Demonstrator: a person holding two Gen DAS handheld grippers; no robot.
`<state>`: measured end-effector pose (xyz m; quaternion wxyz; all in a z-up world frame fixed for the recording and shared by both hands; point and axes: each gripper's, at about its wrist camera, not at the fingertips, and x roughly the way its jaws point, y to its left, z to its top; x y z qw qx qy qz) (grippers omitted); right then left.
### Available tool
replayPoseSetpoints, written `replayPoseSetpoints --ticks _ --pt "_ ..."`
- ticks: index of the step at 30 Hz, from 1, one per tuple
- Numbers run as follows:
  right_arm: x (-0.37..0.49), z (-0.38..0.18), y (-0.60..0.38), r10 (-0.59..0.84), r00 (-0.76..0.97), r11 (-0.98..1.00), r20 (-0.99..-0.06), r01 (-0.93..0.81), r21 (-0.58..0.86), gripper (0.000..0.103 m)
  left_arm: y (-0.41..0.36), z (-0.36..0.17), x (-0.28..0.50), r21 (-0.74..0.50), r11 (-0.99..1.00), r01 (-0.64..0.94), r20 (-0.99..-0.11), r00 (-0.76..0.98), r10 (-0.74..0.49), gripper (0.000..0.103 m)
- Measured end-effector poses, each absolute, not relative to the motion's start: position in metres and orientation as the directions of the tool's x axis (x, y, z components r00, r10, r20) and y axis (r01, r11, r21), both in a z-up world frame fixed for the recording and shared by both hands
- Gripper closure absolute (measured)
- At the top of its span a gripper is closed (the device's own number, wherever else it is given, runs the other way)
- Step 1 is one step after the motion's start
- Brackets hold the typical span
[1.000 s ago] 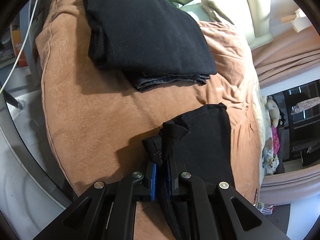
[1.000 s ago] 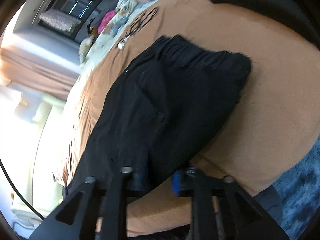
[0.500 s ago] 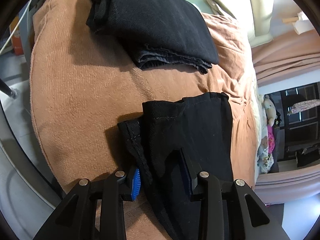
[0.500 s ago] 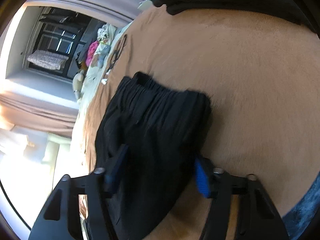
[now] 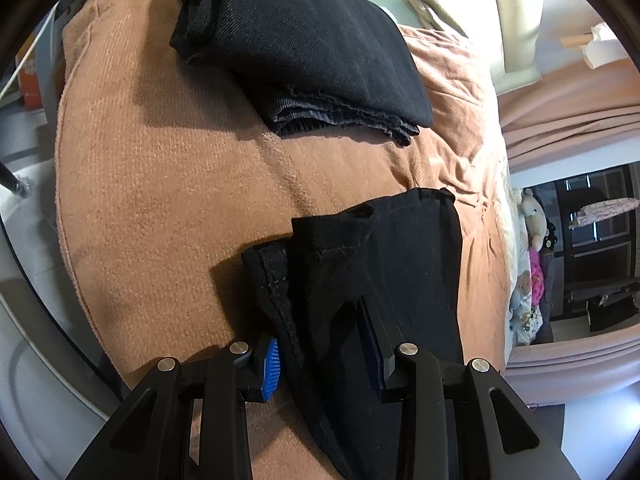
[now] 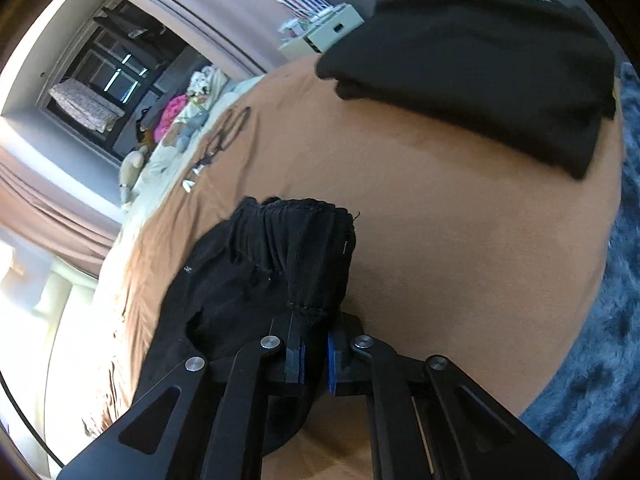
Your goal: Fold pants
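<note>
Black pants (image 5: 400,264) lie on a brown blanket (image 5: 160,200) over the bed. Their leg hems rest loosely between the jaws of my left gripper (image 5: 320,340), which stands open; one blue pad (image 5: 271,368) shows bare beside the hem edge. In the right wrist view the gathered waistband (image 6: 308,232) of the pants (image 6: 240,280) bunches up from the blanket (image 6: 460,260). My right gripper (image 6: 314,340) is shut on a fold of that waistband.
A folded stack of dark clothes (image 5: 312,40) (image 6: 480,60) sits farther along the bed. Plush toys (image 5: 532,216) (image 6: 172,112) and a looped cable (image 6: 228,128) lie on the bed's other side. A blue shaggy rug (image 6: 600,360) borders the bed; a white box (image 6: 324,32) stands beyond.
My left gripper opened and released the pinched hem, which now lies flat between its jaws. My right gripper moved onto the waistband and closed on it, bunching the cloth.
</note>
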<state>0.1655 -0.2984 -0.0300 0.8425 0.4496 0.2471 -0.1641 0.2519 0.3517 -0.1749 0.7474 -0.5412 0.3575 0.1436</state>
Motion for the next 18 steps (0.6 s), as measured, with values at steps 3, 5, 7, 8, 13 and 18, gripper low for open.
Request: replayPoseSetpoints --ticks 3,5,7,8,13,18 --pt "0.178 -0.042 -0.286 -0.028 0.776 0.545 -0.631 0.541 0.641 0.098 0.352 -0.176 0.252 -0.714 0.373 -0.593 -0.683 0.707 -0.182 0.067" --pt "0.176 -0.039 -0.277 -0.024 0.77 0.556 -0.638 0.541 0.631 0.091 0.354 -0.178 0.252 -0.722 0.363 -0.589 -0.675 0.713 -0.187 0.067" --pt "0.168 -0.03 -0.269 -0.035 0.772 0.572 -0.635 0.536 0.621 0.076 0.354 -0.179 0.252 -0.727 0.362 -0.584 -0.67 0.718 -0.188 0.067" --pt "0.163 -0.023 -0.262 -0.04 0.778 0.586 -0.626 0.526 0.616 0.072 0.354 -0.179 0.253 -0.727 0.364 -0.583 -0.67 0.718 -0.187 0.067" --pt "0.141 0.001 -0.246 -0.084 0.806 0.623 -0.586 0.502 0.6 0.059 0.356 -0.184 0.257 -0.75 0.344 -0.565 -0.646 0.737 -0.197 0.067" --pt "0.137 0.022 -0.21 -0.087 0.828 0.71 -0.553 0.441 0.548 0.059 0.352 -0.182 0.258 -0.763 0.339 -0.551 -0.632 0.747 -0.207 0.067"
